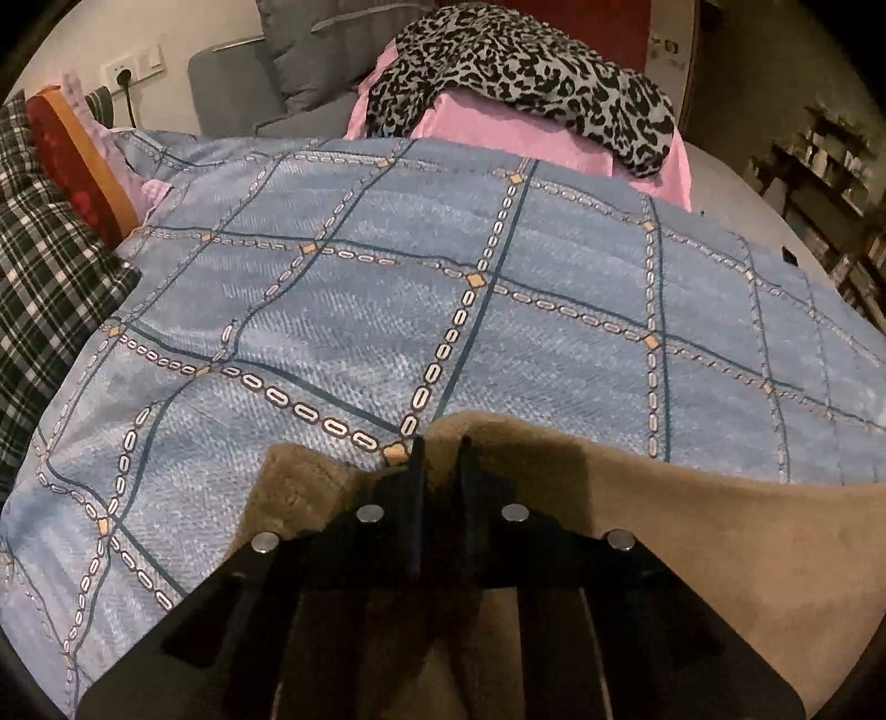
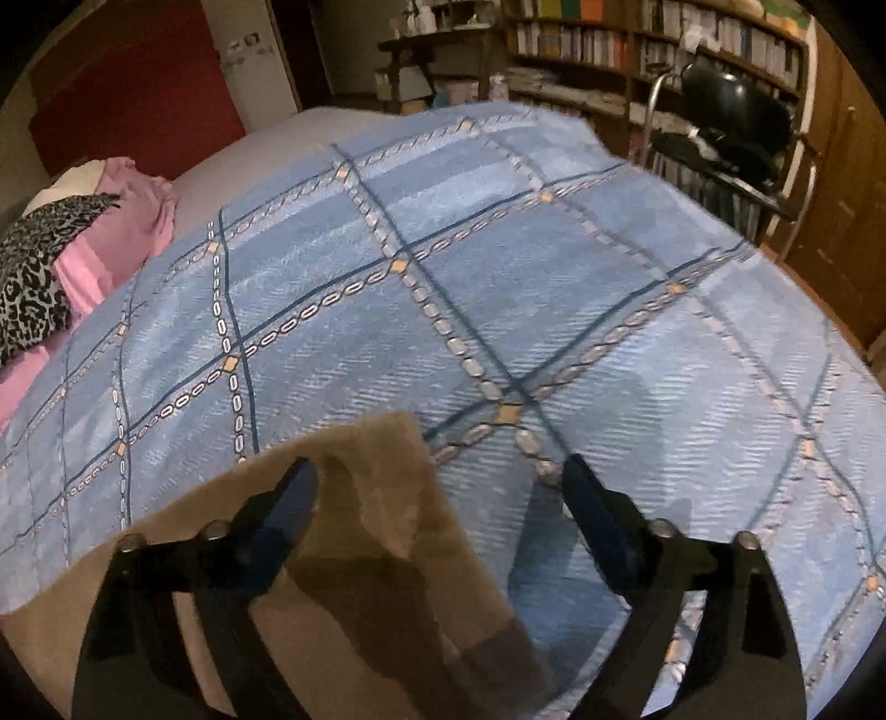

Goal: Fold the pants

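Tan pants [image 1: 692,531] lie on a blue patterned bedspread [image 1: 443,288] at the near edge of both views. My left gripper [image 1: 441,448] is shut on a raised edge of the pants, with the cloth pinched between its black fingers. My right gripper [image 2: 440,471] is open over the bed. Its left finger [image 2: 293,493] rests on a corner of the pants [image 2: 376,498] and its right finger [image 2: 587,493] is over the bare bedspread [image 2: 498,266]. The lower part of the pants is hidden under the grippers.
A pink cloth [image 1: 498,119] with a leopard-print garment [image 1: 526,72] lies at the far side of the bed. A plaid cloth [image 1: 44,266] and a red-orange pillow [image 1: 72,160] are at the left. A black chair [image 2: 736,133] and bookshelves [image 2: 637,44] stand beyond the bed.
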`<action>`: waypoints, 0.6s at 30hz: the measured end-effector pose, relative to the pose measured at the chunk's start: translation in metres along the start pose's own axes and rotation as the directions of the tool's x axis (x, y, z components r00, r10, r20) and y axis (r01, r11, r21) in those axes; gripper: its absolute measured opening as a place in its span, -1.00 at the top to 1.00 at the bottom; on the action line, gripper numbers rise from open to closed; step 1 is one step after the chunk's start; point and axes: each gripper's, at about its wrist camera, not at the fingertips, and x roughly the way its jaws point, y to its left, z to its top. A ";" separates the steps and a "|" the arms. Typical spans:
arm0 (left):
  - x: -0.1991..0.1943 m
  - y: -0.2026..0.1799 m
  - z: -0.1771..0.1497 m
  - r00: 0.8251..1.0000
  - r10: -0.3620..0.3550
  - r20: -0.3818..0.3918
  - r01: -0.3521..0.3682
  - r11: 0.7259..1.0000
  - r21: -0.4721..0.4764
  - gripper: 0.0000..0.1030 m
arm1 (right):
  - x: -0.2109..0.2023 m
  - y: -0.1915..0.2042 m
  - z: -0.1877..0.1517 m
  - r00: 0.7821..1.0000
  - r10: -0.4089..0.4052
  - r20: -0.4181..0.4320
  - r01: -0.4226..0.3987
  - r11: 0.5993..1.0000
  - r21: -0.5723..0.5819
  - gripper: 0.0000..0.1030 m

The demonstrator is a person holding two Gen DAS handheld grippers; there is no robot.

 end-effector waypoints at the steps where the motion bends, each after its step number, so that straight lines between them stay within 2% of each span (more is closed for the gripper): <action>1: -0.001 0.001 0.000 1.000 -0.003 0.001 0.003 1.000 -0.006 0.81 | 0.005 0.001 0.000 1.000 -0.007 -0.017 0.007 1.000 -0.003 -0.44; 4: -0.006 0.002 0.001 1.000 -0.014 0.011 0.014 1.000 -0.012 0.81 | 0.010 0.010 -0.003 0.999 -0.020 -0.033 0.018 0.999 -0.037 0.09; 5: -0.007 0.003 0.001 1.000 -0.016 0.013 0.016 1.000 -0.014 0.81 | 0.007 0.016 -0.004 1.000 -0.002 -0.031 0.001 0.999 -0.053 0.36; 6: -0.009 0.004 0.001 1.000 -0.021 0.015 0.022 1.000 -0.019 0.81 | 0.004 0.019 -0.004 1.000 -0.013 -0.025 0.011 0.998 -0.062 0.48; 10: -0.020 0.007 0.002 0.999 -0.042 0.032 0.043 0.999 -0.033 0.81 | -0.018 0.025 -0.005 0.999 -0.033 0.024 0.035 0.995 -0.098 0.60; 18: -0.068 0.016 0.002 0.991 -0.085 0.099 0.090 0.995 -0.049 0.81 | -0.089 0.002 -0.015 0.993 0.014 0.119 -0.010 0.999 -0.037 0.61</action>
